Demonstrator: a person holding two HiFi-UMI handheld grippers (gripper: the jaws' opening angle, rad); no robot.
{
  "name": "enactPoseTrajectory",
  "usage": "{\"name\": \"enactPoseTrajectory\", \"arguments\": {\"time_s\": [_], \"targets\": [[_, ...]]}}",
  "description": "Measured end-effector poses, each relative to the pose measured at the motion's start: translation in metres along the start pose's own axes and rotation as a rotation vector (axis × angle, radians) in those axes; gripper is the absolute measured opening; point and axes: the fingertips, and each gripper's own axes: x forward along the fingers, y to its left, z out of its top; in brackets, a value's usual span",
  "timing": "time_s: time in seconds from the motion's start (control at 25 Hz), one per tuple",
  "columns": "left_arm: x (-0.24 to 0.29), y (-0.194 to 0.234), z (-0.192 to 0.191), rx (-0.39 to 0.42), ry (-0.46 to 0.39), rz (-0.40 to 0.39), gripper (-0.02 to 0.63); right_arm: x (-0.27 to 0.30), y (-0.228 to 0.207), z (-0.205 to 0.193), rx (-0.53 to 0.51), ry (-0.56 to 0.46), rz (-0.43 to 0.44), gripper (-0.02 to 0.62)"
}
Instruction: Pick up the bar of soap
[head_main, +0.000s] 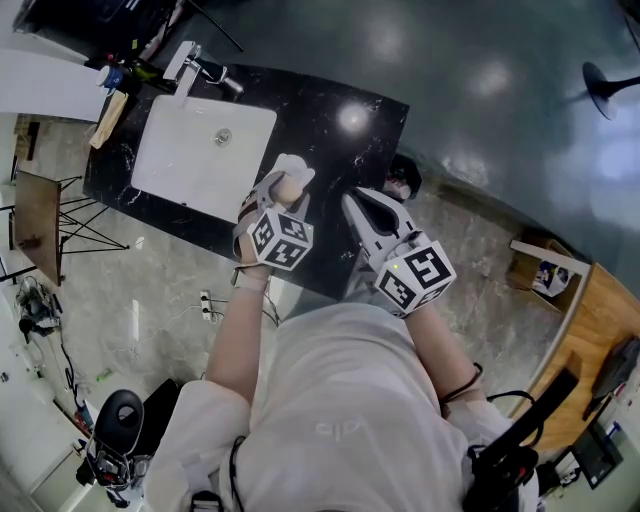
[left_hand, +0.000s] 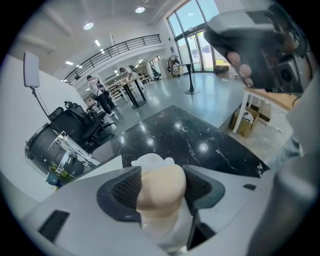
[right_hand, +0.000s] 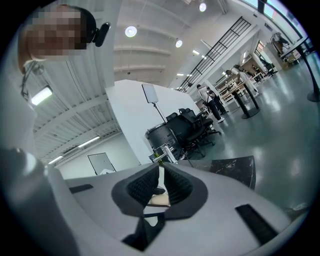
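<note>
A cream bar of soap (head_main: 291, 184) is clamped between the jaws of my left gripper (head_main: 284, 190), lifted above the black marble counter (head_main: 340, 130) just right of the white sink (head_main: 190, 150). In the left gripper view the soap (left_hand: 161, 192) fills the gap between the dark pads (left_hand: 125, 190), and something white (left_hand: 149, 161) shows just past it. My right gripper (head_main: 355, 203) hovers to the soap's right, jaws nearly together with nothing held. In the right gripper view its pads (right_hand: 142, 186) leave only a thin slit, through which the soap (right_hand: 160, 200) shows.
A chrome faucet (head_main: 200, 66) and some bottles (head_main: 115, 75) stand at the sink's far end. A cardboard box (head_main: 545, 275) and a wooden desk (head_main: 600, 330) are on the floor to the right. People and office chairs (left_hand: 95, 125) are far off.
</note>
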Motion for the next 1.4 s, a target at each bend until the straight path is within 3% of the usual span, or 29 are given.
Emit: {"name": "enactPoseTrajectory", "arguments": {"time_s": [0.36,0.92,1.2,1.4], "targets": [[-0.016,0.023,0.008,-0.262,-0.124,-0.001,0.218,-0.002,0.004,0.000,-0.005,-0.004,-0.004,0.048],[-0.039,0.071,0.002,-0.801,-0.300,-0.068,0.181,0.002,0.013,-0.002,-0.009,-0.005,-0.004,0.048],[-0.042,0.077,-0.004,-0.848,-0.307,-0.069,0.171,0.006,0.020,0.000,-0.020,0.005,0.002,0.048],[-0.035,0.075,-0.032,-0.777,-0.183,-0.005,0.149,0.008,0.022,-0.003,-0.018,0.007,0.001,0.048]]}}
